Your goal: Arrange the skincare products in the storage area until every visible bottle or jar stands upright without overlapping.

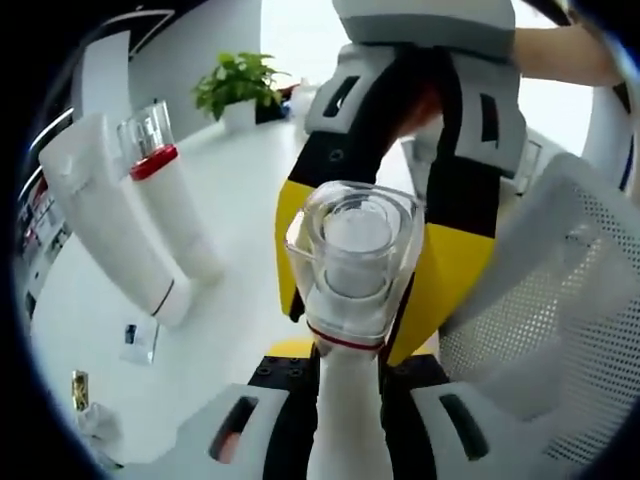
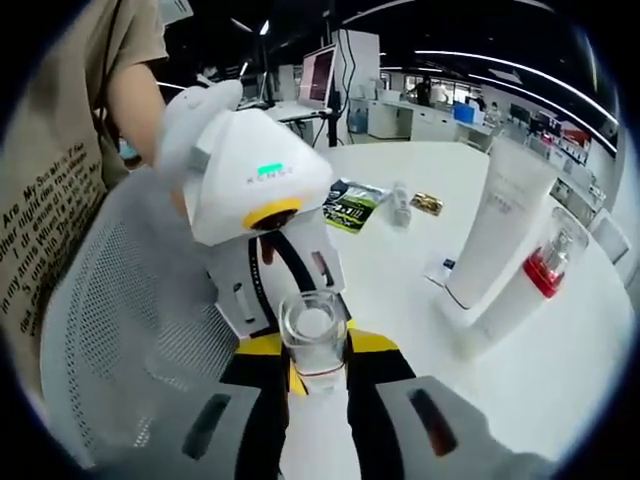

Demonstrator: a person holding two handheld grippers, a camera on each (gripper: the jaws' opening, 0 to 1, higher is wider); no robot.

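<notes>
item: clear-capped white bottle (image 1: pixel 352 290), clamped between the jaws of both my left hand-held gripper (image 1: pixel 350 440) and right hand-held gripper (image 2: pixel 318 420), held above the white surface (image 2: pixel 420 290) so it could go down upright beside the standing tube (image 2: pixel 500 225) and red-collared bottle (image 2: pixel 530 285).

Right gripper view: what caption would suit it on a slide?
Two handheld grippers meet over a clear-capped bottle, while a white tube and a red-collared bottle stand on the white table.
</notes>
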